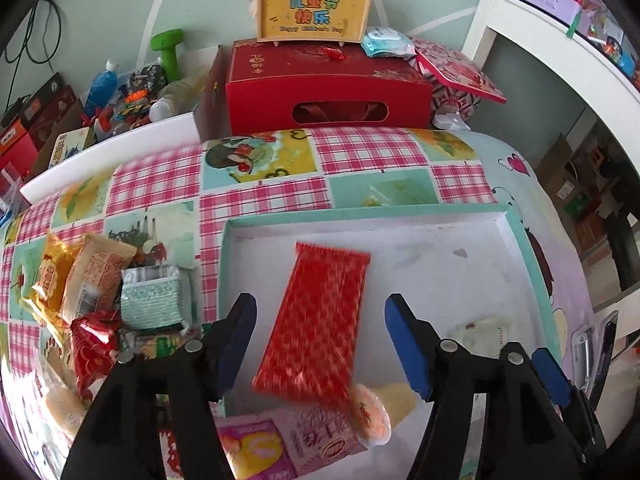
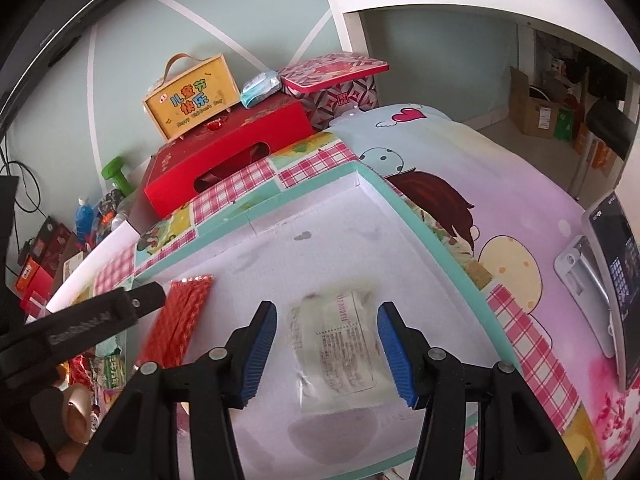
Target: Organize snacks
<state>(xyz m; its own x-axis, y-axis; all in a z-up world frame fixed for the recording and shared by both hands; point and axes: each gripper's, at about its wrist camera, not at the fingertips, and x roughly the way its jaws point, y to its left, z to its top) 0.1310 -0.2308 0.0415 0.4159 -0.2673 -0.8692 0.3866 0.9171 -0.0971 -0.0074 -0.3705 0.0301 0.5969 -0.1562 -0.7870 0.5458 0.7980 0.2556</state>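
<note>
Left wrist view: left gripper point(image 1: 320, 344) spread wide above the teal-rimmed tray point(image 1: 516, 232), blue pads clear of the red snack packet point(image 1: 320, 320) lying blurred on the tray floor between and just ahead of the fingers, nothing gripped; loose snack pile point(image 1: 96, 284) on the checked cloth off to the gripper's left, beyond the tray wall. Right wrist view: right gripper point(image 2: 326, 352) partly open, jaws flanking but not pressing the clear snack packet point(image 2: 340, 348) flat on the tray floor, the red packet farther left beside the other gripper's black finger.

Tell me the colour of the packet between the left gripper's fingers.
Red packet, patterned; left wrist view.
</note>
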